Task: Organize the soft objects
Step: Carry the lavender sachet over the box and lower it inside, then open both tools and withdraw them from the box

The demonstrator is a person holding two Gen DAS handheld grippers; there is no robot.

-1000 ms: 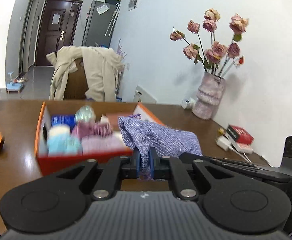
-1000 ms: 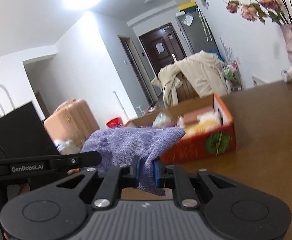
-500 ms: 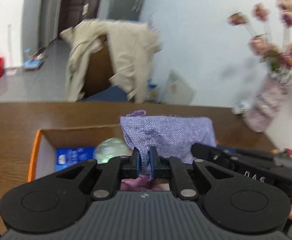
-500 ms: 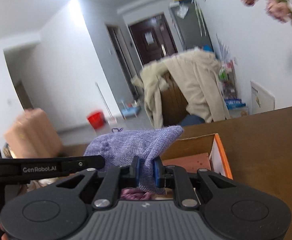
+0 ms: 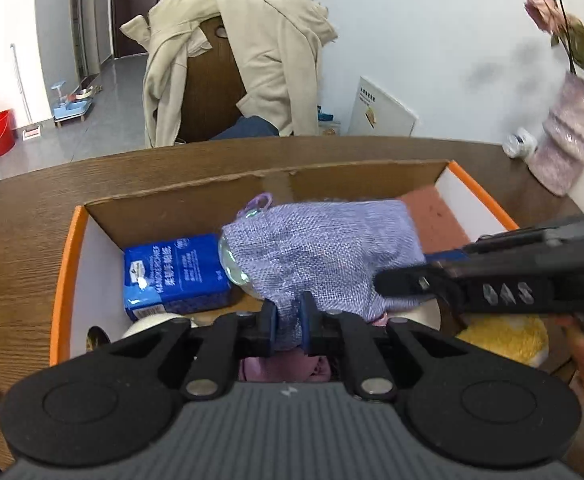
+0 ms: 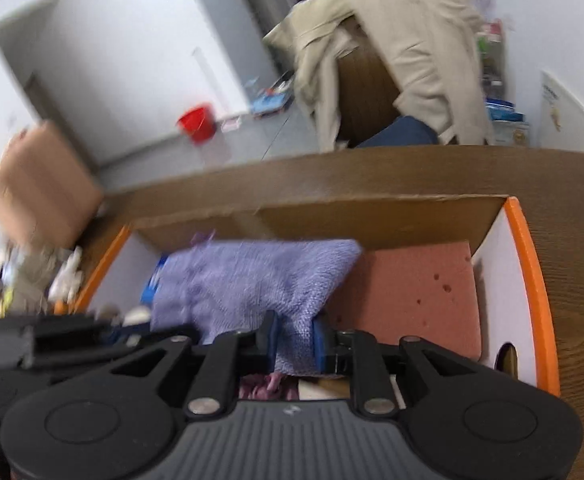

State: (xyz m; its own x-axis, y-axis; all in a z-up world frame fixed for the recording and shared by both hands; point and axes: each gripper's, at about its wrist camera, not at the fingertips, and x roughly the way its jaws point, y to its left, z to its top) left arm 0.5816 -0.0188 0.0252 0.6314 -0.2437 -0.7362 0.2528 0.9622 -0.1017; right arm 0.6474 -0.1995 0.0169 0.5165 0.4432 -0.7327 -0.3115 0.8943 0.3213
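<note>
While both tools pinch the same purple knitted cloth (image 5: 324, 256), the step in hand looks like placing it into the orange-rimmed cardboard box (image 5: 65, 256). Nearest the lens, the left hand-held gripper (image 5: 288, 322) has its pads closed tight on the cloth's near edge, and the right hand-held gripper (image 6: 295, 346) is likewise clamped on a bunched corner of it; neither shows any gap beyond the fabric's thickness. So the cloth hangs stretched between them, over the box's interior and not visibly resting on its contents.

Under the cloth, at the box's near side, lie a pink-purple fabric (image 5: 288, 368) and a yellow fluffy item (image 5: 504, 334). Further in, a blue tissue pack (image 5: 174, 272) sits at the box's left, a clear rounded object (image 5: 232, 264) touching the cloth beside it, and a reddish-pink sponge (image 6: 416, 284) lies at the box's right, against the back wall.

Next, I judge, both tools should lower together toward the box's middle, then release once the cloth settles, without dragging the tissue pack. Beyond the box, the wooden surface (image 5: 20, 232) runs to a chair draped with a beige coat (image 5: 268, 48).
</note>
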